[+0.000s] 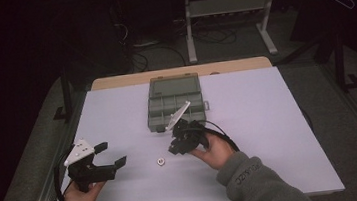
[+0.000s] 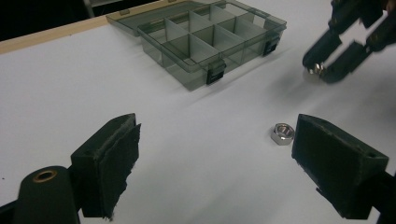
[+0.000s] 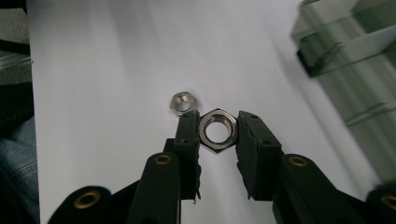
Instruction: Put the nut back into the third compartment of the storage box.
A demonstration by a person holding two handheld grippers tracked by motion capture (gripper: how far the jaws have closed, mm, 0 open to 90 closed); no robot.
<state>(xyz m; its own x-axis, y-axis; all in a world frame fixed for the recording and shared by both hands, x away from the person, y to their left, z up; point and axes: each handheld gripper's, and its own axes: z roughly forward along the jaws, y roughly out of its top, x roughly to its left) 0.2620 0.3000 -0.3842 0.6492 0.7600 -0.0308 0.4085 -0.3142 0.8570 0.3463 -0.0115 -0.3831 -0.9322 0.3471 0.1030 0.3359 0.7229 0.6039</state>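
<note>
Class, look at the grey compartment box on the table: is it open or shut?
Open. The box has its lid folded back flat behind it, and the divided compartments show from above.

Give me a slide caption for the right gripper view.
Right tool shut on a hex nut, a second nut on the white table behind.

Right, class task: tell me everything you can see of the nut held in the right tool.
The held nut is a six-sided, shiny silver metal ring with a round hole through its middle. It sits clamped flat-to-flat between the right tool's two black jaws, lifted off the white table, its hole facing that tool's camera. Only the jaws touch it. A second nut lies on the table beyond.
</note>
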